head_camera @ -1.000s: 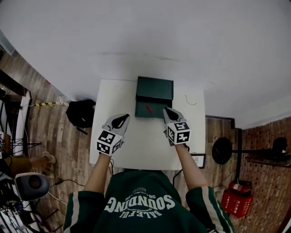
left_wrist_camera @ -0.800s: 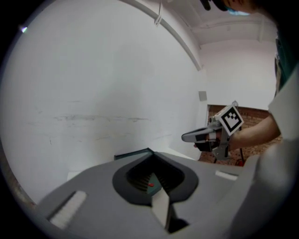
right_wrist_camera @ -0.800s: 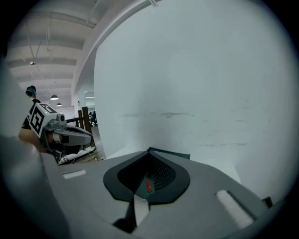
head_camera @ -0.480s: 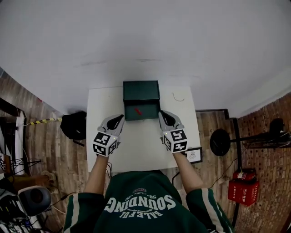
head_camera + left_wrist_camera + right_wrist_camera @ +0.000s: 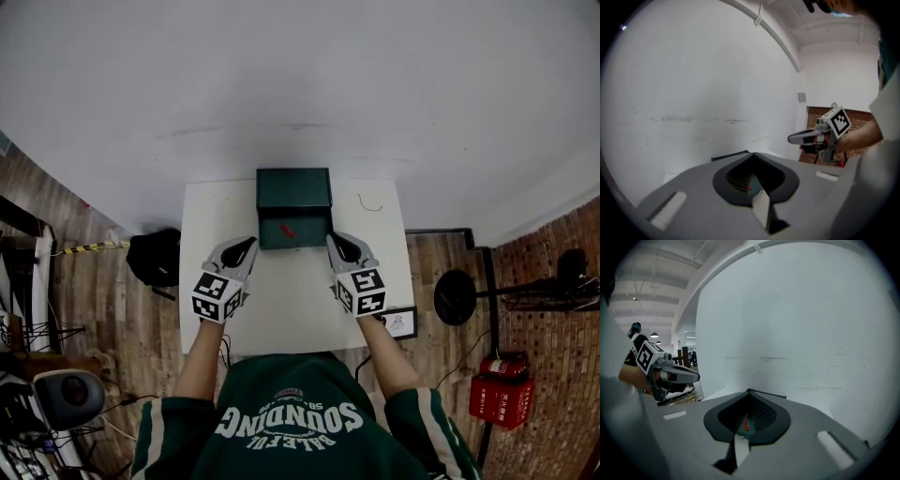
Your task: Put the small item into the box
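A dark green box (image 5: 293, 190) stands open at the far middle of the white table (image 5: 291, 300), its lid raised at the back. The small red item (image 5: 287, 230) lies inside the box's tray. It also shows past the jaw tips as the red item (image 5: 750, 189) and the red item (image 5: 746, 425). My left gripper (image 5: 244, 249) hovers at the box's front left corner, the right gripper (image 5: 339, 245) at its front right corner. Both have jaws together with nothing held. The gripper views show the left gripper (image 5: 752, 154) and the right gripper (image 5: 749, 391) pointing towards the box.
A thin bent wire (image 5: 367, 203) lies on the table right of the box. On the wooden floor are a black bag (image 5: 155, 258) at the left, a round black stand base (image 5: 455, 303) and a red case (image 5: 499, 403) at the right. A white wall rises behind the table.
The head view shifted a second ago, so table and box sit further left in frame. Both grippers stay shut at the box's front corners, almost still over the last half second.
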`<state>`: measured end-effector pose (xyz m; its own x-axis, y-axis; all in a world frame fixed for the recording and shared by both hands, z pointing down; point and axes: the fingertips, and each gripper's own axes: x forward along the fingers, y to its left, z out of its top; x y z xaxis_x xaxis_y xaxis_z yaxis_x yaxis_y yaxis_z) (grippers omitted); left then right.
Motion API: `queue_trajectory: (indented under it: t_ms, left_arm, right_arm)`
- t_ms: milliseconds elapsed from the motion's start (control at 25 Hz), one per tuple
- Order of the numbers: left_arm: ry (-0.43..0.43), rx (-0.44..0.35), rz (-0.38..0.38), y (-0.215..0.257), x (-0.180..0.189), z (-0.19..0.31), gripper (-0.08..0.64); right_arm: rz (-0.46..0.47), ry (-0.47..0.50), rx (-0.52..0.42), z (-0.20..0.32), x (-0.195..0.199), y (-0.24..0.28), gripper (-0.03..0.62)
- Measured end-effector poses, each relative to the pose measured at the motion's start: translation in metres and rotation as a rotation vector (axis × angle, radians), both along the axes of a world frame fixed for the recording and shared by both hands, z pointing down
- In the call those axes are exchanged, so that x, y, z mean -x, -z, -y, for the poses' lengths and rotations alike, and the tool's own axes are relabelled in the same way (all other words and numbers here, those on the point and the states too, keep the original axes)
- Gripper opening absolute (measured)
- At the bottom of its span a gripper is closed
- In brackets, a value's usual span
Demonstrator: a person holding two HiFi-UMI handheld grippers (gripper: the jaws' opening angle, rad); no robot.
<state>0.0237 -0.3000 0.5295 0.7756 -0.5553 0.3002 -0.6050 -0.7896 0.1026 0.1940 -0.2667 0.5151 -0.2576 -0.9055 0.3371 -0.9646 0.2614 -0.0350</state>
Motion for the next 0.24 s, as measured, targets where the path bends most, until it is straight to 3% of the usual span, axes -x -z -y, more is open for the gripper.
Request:
queue_trajectory:
  t_ms: [240]
  left_arm:
    - [0.005, 0.001, 0.002, 0.0004, 0.0015, 0.0039, 0.052]
  right_arm:
    - [-0.013, 0.024, 0.012, 0.0044, 0.0073, -0.0033, 0.002]
